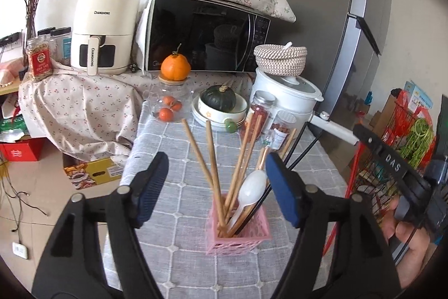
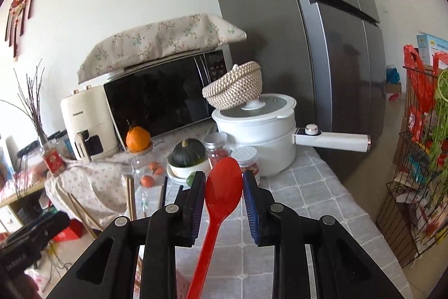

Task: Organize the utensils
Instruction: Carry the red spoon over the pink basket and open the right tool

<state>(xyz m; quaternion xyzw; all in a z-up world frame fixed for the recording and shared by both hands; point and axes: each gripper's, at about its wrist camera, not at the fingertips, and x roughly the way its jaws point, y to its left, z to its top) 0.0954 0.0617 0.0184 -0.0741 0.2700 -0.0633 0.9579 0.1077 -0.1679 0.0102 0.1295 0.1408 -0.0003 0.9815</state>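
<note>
Spoon: red spoon [image 2: 221, 195] is in the right gripper [image 2: 224, 203], bowl forward and up, handle running back below the camera; jaws stand narrow on either side of the bowl's neck and seem to pinch it.
Handling: thin plastic by the look, so probably light, fairly stiff, smooth and apt to swivel in the pads; a hold lower on the handle would likely steady it better than the curved bowl.
Basket: pink basket [image 1: 240, 236] stands on the grey cloth [image 1: 179, 187], near the left gripper [image 1: 215, 187].
Contents: wooden chopsticks [image 1: 212, 159] and a white spoon [image 1: 249, 192] lean upright in it; more room looks left.
Left tool: jaws wide apart, holding nothing, the chopsticks rising between them without touching the pads.
Risk: basket looks light and top-heavy, so a hard drop could tip it.
</note>
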